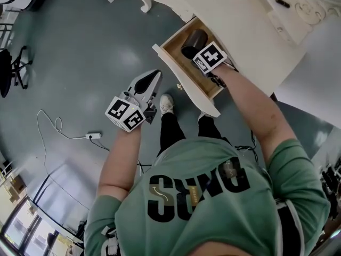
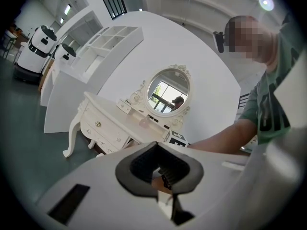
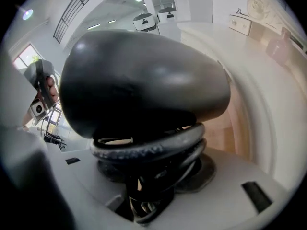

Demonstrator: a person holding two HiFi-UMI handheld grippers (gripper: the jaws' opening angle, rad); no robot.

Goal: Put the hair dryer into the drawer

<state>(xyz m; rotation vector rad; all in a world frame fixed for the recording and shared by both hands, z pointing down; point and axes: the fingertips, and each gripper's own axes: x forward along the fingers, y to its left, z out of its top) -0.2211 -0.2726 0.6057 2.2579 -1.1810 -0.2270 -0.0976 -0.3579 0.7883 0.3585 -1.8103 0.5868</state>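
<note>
The dark hair dryer (image 1: 193,40) hangs low inside the open wooden drawer (image 1: 184,84) of the white dressing table (image 1: 240,20), its nose toward the drawer's back. My right gripper (image 1: 196,52) is shut on it from above. In the right gripper view the hair dryer (image 3: 144,80) fills the frame, with its coiled cord (image 3: 148,150) bunched between the jaws of the right gripper (image 3: 151,186); the drawer's wood (image 3: 235,123) shows at right. My left gripper (image 1: 152,84) hovers over the floor left of the drawer, shut and holding nothing. Ahead of the left gripper (image 2: 165,176) stands the dressing table (image 2: 103,123).
The person's shoes (image 1: 166,104) stand on the grey floor just in front of the drawer. A white cable with a plug (image 1: 93,136) lies at left, an office chair (image 1: 10,68) at the far left. An oval mirror (image 2: 168,91) tops the table; white robots (image 2: 38,47) stand beyond.
</note>
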